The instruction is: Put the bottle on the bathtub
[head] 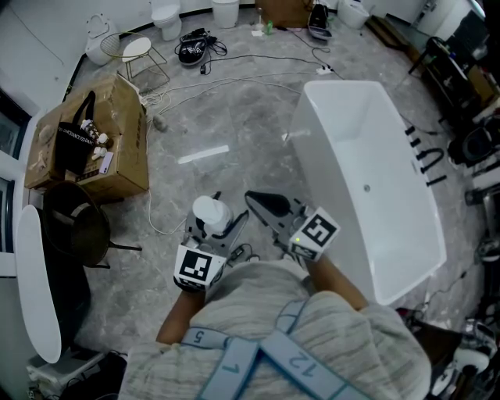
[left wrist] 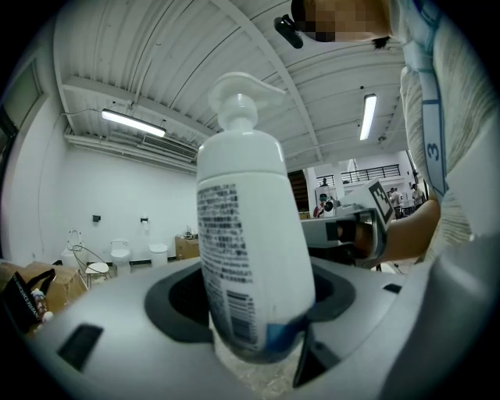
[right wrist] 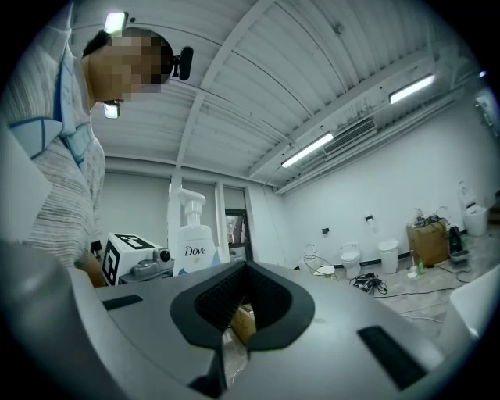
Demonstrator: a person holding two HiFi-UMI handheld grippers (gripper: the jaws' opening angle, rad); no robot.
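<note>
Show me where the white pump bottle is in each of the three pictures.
Head view: bottle just below centre, left of the bathtub.
Left gripper view: bottle fills the centre, upright.
Right gripper view: bottle left of centre, label facing the camera.
Shared landmark: the toilet by the far wall.

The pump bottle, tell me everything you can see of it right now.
The bottle is white plastic by its look, with a white pump head, a Dove logo on one face, small print and a barcode on the other, blue near the base. It stands about upright, clamped low down between the jaws of the left gripper, beside the bathtub, not touching it.
</note>
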